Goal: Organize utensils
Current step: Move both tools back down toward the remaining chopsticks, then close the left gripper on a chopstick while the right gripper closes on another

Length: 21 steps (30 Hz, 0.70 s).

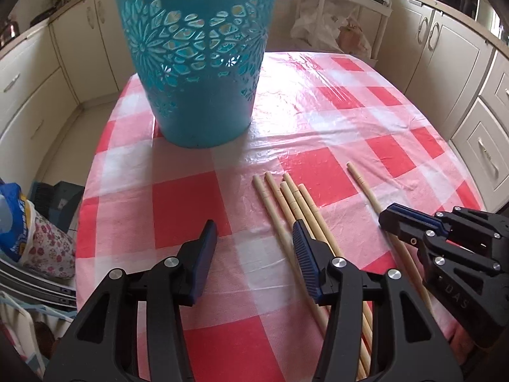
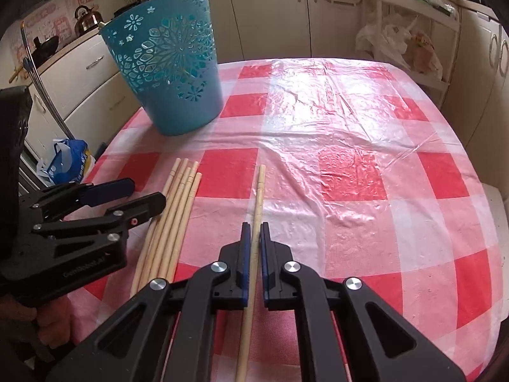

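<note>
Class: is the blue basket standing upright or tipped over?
Upright: the blue basket stands on its narrow base on the checked tablecloth, open rim upward.

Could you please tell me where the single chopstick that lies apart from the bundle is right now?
In the right wrist view the single chopstick lies on the checked tablecloth, right of the chopstick bundle, clamped between the right gripper's pads.

There were six chopsticks (image 2: 178, 210) on the table: five in a group at the left, one (image 2: 259, 197) apart at the right. One basket (image 2: 168, 67) stood far left.
</note>
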Motion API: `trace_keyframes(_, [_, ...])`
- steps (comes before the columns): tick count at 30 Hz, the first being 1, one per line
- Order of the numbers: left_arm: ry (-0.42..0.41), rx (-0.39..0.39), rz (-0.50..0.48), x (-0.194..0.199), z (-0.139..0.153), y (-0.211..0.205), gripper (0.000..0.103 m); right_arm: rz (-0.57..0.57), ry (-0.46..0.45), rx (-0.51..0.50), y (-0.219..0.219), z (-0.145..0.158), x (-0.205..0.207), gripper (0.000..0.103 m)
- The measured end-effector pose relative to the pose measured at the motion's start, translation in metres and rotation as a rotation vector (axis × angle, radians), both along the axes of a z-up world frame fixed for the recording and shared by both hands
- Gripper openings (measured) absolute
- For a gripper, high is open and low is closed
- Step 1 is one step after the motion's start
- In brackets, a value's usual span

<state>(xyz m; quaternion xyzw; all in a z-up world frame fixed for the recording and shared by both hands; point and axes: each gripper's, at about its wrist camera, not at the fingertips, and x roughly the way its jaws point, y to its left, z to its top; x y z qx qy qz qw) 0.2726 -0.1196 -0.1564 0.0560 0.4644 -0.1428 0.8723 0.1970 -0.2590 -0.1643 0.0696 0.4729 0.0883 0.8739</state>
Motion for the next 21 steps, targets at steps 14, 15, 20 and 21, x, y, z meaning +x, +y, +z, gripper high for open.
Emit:
trace_keyframes(14, [0.013,0.065,-0.209,0.011,0.000,0.000,0.014,0.022,0.008,0.048,-0.001,0.002,0.002,0.007])
trace_keyframes(15, [0.004,0.089,-0.277,0.011,0.000,-0.003,0.010,0.025,0.010,0.057,-0.001,0.001,0.002,0.007])
trace_keyframes(20, [0.053,0.104,-0.455,0.020,0.004,0.001,0.009,0.023,0.003,0.017,0.004,0.002,0.007,0.008])
trace_keyframes(21, [0.046,0.129,-0.468,0.019,0.005,0.001,0.009,0.028,0.000,0.007,0.006,0.002,0.008,0.012])
